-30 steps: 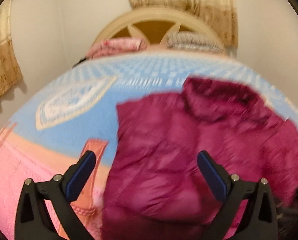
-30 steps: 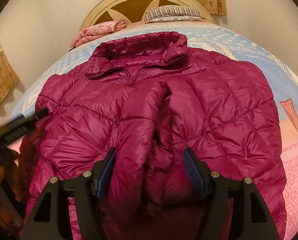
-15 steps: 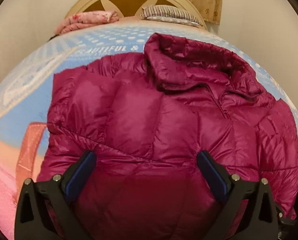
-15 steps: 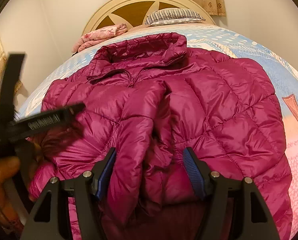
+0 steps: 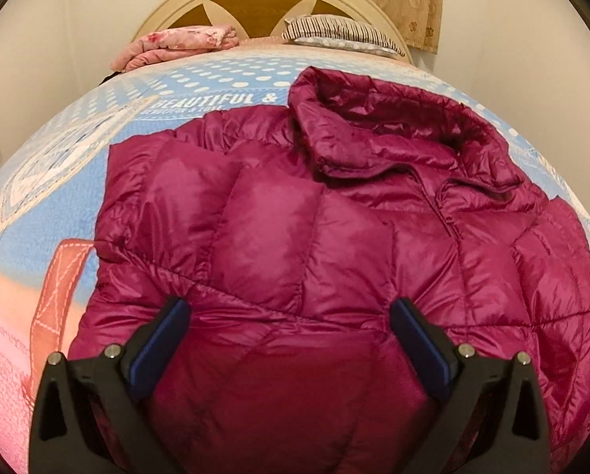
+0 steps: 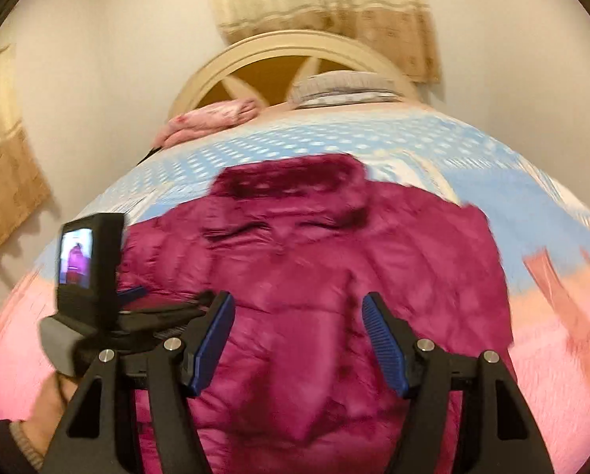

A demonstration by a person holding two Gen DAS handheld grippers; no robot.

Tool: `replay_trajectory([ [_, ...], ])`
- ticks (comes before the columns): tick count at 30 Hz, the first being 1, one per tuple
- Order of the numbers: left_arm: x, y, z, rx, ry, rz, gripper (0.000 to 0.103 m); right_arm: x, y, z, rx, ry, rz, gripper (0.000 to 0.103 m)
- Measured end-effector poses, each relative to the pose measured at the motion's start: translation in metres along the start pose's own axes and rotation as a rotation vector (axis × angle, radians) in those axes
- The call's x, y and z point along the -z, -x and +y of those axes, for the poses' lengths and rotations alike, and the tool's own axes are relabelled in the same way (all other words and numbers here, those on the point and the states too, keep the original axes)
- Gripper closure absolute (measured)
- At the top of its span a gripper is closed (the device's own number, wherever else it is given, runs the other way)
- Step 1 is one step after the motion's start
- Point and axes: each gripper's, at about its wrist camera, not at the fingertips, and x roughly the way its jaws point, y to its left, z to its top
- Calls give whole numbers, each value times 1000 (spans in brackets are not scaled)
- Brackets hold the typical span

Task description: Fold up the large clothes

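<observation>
both jaws stand apart: our left gripper (image 5: 287,335) sits low over the jacket's (image 5: 314,237) folded side with nothing pinched, and our right gripper (image 6: 298,335) hangs empty above its middle. we see the magenta puffer jacket lying collar-up on the bedspread (image 5: 57,166), one side apparently turned in over the body, though the right view is blurred. we judge the sides mostly done; folding hem toward collar (image 5: 393,134) remains.

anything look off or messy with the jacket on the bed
Nothing stands out. The magenta puffer jacket lies flat on the bedspread, collar toward the headboard, no tears or spills visible. The right wrist view is blurred.
</observation>
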Motion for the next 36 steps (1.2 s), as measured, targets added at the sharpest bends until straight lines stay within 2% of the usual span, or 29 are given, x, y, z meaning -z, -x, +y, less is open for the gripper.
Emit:
replay_trajectory([
  [5, 2, 2, 5, 18, 19, -4, 0, 6, -35, -5, 12, -11, 111, 36],
  [7, 2, 2, 5, 16, 18, -3, 0, 16, -47, -15, 45, -29, 148, 46],
  [8, 2, 2, 4, 10, 14, 0, 0, 22, -52, -22, 72, -31, 163, 47],
  [10, 2, 1, 1, -8, -2, 5, 0, 30, -60, -33, 59, -53, 197, 47],
  [12, 1, -1, -2, -26, -14, 12, 0, 36, -64, -37, 49, -57, 202, 47],
  [15, 1, -2, -4, -41, -25, 18, 0, 38, -68, -28, 89, 4, 208, 47],
  [31, 1, -1, -1, -9, 0, 7, 0, 41, -67, -24, 94, 36, 211, 46],
  [33, 1, -1, 1, -1, 6, 8, 0, 37, -67, -26, 70, 24, 224, 44],
  [36, 1, -2, 1, 3, 9, 9, 0, 25, -59, -34, 1, -12, 271, 32],
])
